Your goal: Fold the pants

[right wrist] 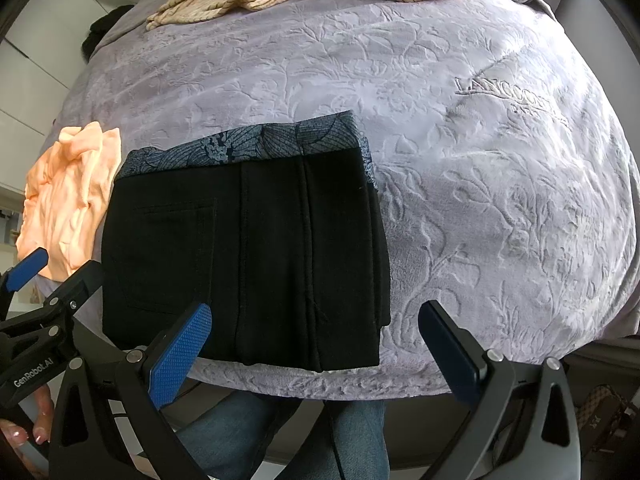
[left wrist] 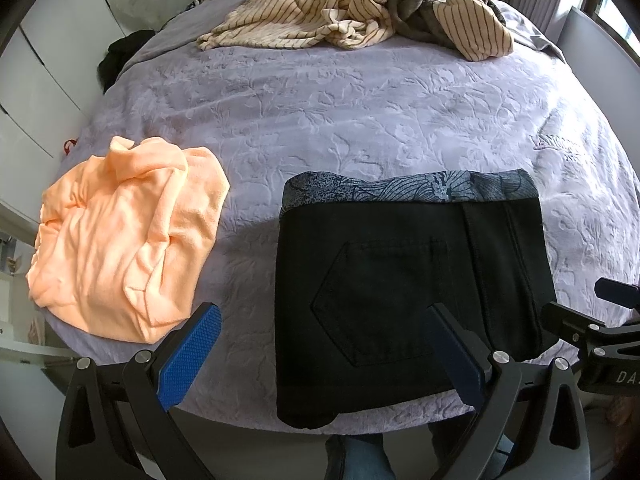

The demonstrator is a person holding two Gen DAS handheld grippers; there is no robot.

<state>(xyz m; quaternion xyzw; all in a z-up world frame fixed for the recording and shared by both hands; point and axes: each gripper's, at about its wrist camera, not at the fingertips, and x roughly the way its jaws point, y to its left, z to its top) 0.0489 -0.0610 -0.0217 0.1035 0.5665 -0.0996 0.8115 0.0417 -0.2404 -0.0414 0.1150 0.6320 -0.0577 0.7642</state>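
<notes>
Black pants (left wrist: 400,288) lie folded into a neat rectangle on the lilac bedspread (left wrist: 340,120), near its front edge, on top of a folded blue-grey leaf-print garment (left wrist: 408,190). They also show in the right wrist view (right wrist: 248,248). My left gripper (left wrist: 324,344) is open and empty, above the pants' left side. My right gripper (right wrist: 316,344) is open and empty, above the pants' near right corner. Neither touches the cloth.
A crumpled orange garment (left wrist: 124,240) lies left of the pants. Striped beige clothing (left wrist: 348,20) is piled at the far end of the bed. White cabinets (left wrist: 36,92) stand at the left. The person's jeans-clad legs (right wrist: 288,436) are below the bed edge.
</notes>
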